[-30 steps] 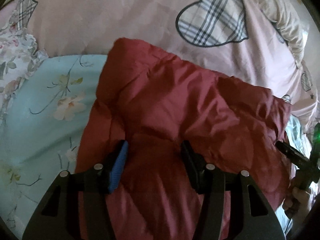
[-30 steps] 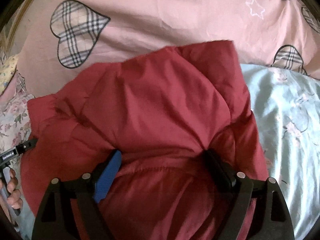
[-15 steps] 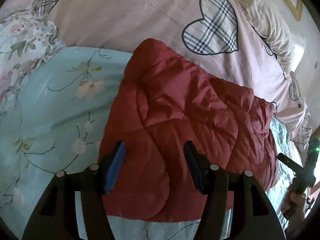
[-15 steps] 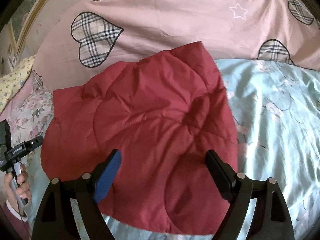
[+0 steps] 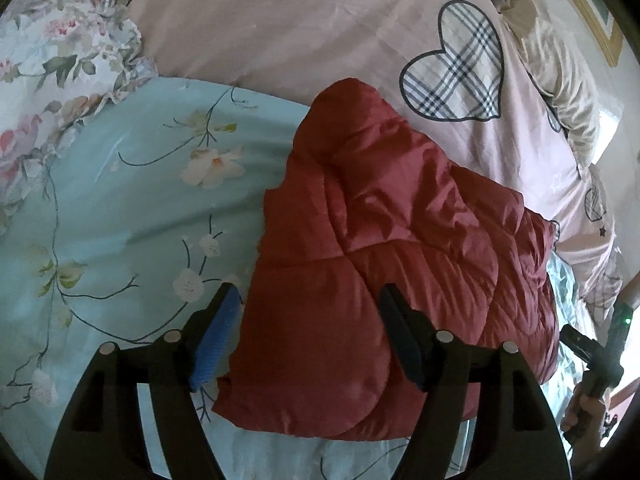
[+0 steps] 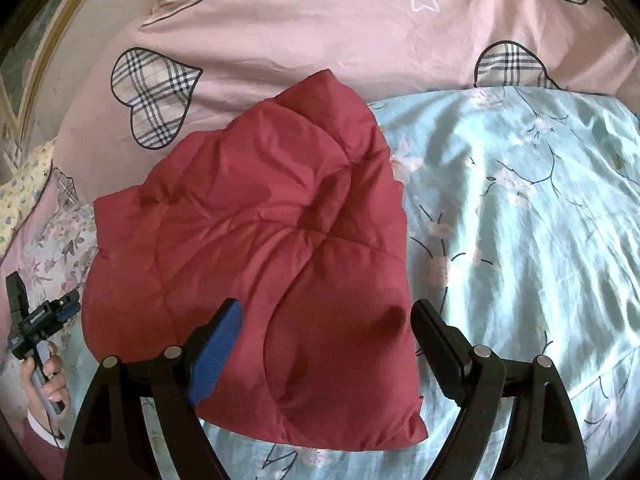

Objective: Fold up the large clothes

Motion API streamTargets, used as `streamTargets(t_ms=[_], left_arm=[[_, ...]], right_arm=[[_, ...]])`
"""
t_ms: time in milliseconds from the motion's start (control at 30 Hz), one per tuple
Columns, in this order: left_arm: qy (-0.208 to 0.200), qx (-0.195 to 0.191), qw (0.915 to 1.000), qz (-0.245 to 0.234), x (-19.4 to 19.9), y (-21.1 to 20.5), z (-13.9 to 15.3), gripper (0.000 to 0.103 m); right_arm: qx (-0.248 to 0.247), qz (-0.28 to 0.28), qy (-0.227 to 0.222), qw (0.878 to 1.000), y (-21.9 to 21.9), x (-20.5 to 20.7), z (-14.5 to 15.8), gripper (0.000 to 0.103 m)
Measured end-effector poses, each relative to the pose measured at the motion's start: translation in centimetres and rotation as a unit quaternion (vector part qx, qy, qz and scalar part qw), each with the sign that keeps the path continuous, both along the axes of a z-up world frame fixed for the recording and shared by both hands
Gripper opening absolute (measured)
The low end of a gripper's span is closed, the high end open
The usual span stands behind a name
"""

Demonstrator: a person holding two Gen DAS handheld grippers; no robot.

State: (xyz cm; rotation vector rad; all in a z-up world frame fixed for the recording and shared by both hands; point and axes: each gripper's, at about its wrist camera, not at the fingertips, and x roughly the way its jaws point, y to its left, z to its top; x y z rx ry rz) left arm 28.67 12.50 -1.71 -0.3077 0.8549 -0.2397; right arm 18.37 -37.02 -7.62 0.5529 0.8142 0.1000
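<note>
Down at the near edge of each view, black tool fingers frame a folded red quilted jacket (image 5: 392, 264) lying on the bed. The left tool (image 5: 312, 336) has just been spreading its jaws, and its blue pad (image 5: 216, 344) hangs over the sheet just off the jacket's left edge while the dark pad sits above the red fabric; neither presses on it, so it's released. The right tool (image 6: 324, 348) stands wide apart too, above the jacket's near corner, gripping nothing. The left view catches the right hand (image 5: 584, 412) on its handle at the far right edge; the right view shows the left hand (image 6: 44, 376) low on the left (each camera spies the other). Under the jacket, a pale blue floral sheet (image 6: 520, 208). Beyond it, a pink duvet (image 6: 320, 28) with plaid hearts. Farthest back in the left view, a beige pillow (image 5: 560, 64) and a picture frame (image 5: 592, 8) on the wall.
</note>
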Motion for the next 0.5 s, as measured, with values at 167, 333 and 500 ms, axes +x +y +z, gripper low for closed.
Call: streamTargets(t_ms=[167,333,500], left_arm=[[0.022,-0.039,0.999,-0.004,1.0,0.8,-1.7,0.074],[0.037,-0.108,0.9934,-0.009,1.9,2.0,-3.0,0.074],[0.051,-0.129,0.9901,-0.021,3.1,1.5,-3.9,0.078]], right_arm=[[0.022,-0.003,-0.003,1.0,-0.8,0.3,-0.8,0.087],[0.06,-0.024,-0.01,0.998,-2.6,0.8,-1.8,0.087],[0.103,-0.025,0.009,0.994,-3.9,2.5,-3.7,0.089]])
